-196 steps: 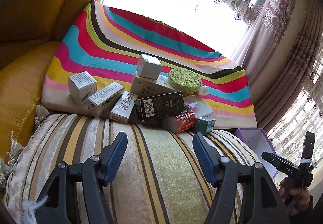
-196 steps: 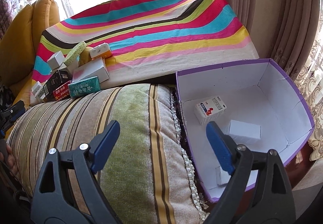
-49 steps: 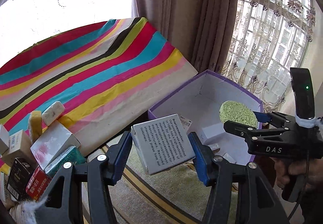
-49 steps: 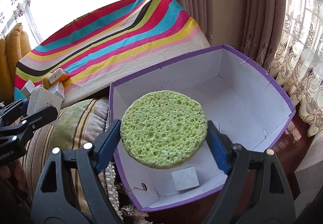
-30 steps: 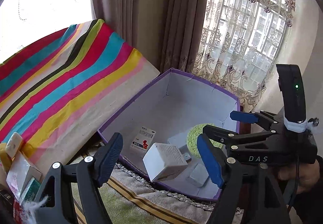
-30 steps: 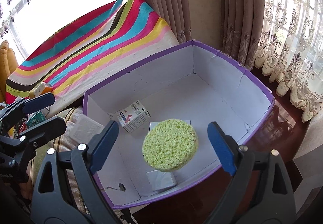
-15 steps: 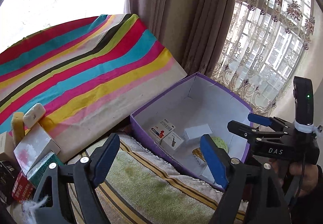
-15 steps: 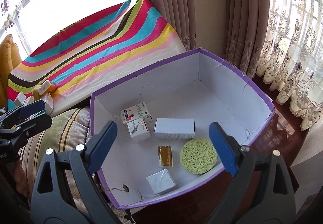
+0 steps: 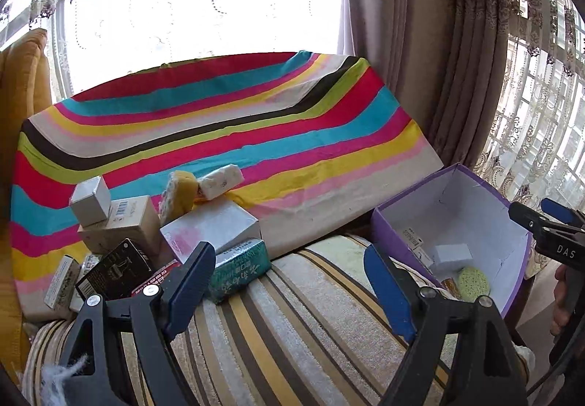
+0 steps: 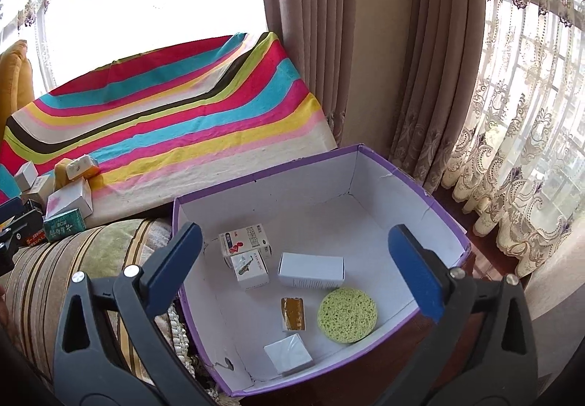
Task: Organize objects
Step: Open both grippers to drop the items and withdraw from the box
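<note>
now both the left claw (image 9: 289, 281) and right claw (image 10: 296, 270) gape empty, so approach the green box (image 9: 237, 269) at the striped cloth's (image 9: 219, 135) near edge squarely.

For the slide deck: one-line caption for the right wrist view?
Open right claw above purple box holding green sponge and small cartons.

1. I see the box (image 10: 413, 183) purple outside, white inside.
2. The round sponge (image 10: 347, 315) is light green.
3. The cloth (image 9: 219, 128) has red, turquoise, yellow, pink and black stripes.
4. The cushion (image 9: 292, 325) has beige, brown and yellow stripes.
</note>
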